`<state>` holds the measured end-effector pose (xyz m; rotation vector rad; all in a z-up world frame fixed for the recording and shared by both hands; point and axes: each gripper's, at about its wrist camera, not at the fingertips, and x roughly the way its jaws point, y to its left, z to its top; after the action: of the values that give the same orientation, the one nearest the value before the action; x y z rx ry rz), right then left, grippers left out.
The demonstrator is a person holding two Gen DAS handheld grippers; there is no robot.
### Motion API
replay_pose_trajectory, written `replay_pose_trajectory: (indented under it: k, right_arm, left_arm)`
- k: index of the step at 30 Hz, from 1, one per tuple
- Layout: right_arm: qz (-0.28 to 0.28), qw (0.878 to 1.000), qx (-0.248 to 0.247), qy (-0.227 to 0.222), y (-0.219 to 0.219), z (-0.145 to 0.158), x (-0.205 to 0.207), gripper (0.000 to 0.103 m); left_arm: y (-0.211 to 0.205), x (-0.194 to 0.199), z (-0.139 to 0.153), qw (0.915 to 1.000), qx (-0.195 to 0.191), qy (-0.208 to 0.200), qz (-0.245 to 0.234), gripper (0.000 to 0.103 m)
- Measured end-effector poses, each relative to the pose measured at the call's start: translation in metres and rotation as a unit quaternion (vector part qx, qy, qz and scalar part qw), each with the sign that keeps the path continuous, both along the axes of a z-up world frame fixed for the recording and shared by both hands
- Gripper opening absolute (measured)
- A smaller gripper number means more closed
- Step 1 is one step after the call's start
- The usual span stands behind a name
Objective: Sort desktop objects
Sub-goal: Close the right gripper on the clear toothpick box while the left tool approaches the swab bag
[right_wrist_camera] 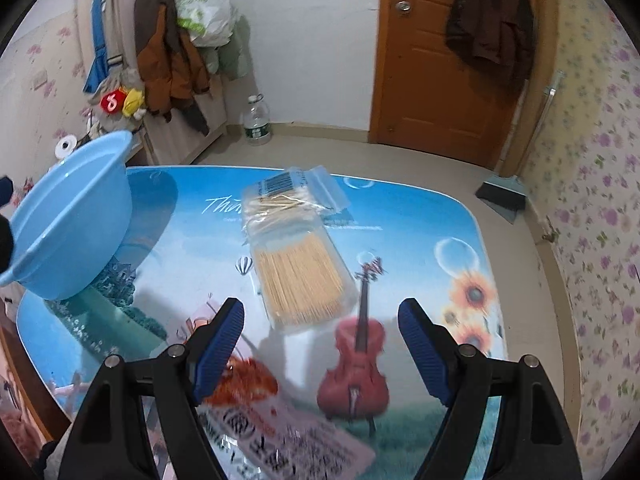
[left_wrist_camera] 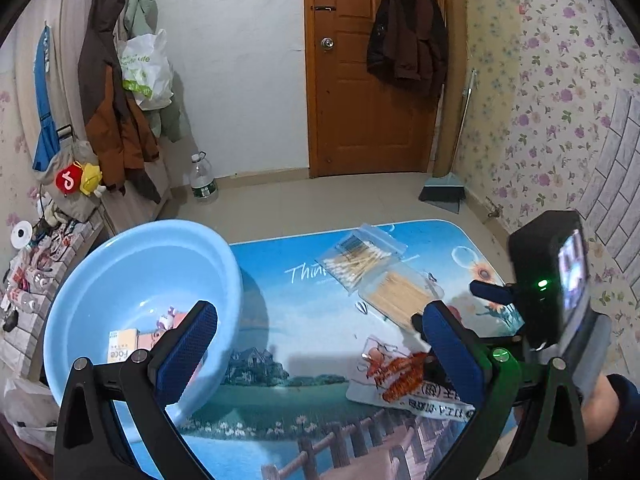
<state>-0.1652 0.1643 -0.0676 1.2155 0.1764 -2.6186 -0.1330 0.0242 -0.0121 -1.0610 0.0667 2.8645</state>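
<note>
Blue-padded jaws of the right gripper [right_wrist_camera: 320,344] stand wide and empty above the toothpick box [right_wrist_camera: 304,280], which lies on the desk [right_wrist_camera: 420,216] just ahead. Light, stiff, slick plastic: grip its long sides. The left gripper [left_wrist_camera: 320,360] gapes empty beside the basin [left_wrist_camera: 132,264].

light blue basin [left_wrist_camera: 132,264], scenic printed tabletop [left_wrist_camera: 312,320], floral wallpaper [left_wrist_camera: 560,120]

Even, cool indoor light; soft shadows fall beside the blue basin [left_wrist_camera: 136,280]. The glossy table top [right_wrist_camera: 400,216] shows mild glare. Fisheye curvature darkens corners. The right wrist view is motion-blurred, notably the snack packet [right_wrist_camera: 280,420].
</note>
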Motion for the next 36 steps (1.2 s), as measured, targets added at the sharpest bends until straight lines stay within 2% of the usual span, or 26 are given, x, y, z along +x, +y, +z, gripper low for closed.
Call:
replay_pose_trajectory:
  k: [10,24,28,36]
  right_arm:
    - [0.008,1.000,0.005,-0.023,-0.008,-0.021,-0.030,0.081]
    - [0.012,0.999,-0.005,-0.031,-0.005,-0.037,-0.039,0.081]
    - [0.021,0.999,-0.015,-0.029,-0.003,-0.038,-0.039,0.067]
    - [0.011,0.999,-0.026,-0.021,0.006,-0.040,-0.038,0.066]
  left_arm:
    - [-0.002,-0.014,-0.009,0.9999,0.011,-0.011,-0.001,0.103]
    - [0.002,-0.020,-0.018,0.9998,0.010,-0.018,-0.002,0.103]
    - [0.004,-0.024,-0.023,0.9997,0.010,-0.024,0.002,0.103]
    - [0.010,-0.029,-0.029,0.9995,0.005,-0.030,-0.002,0.103]
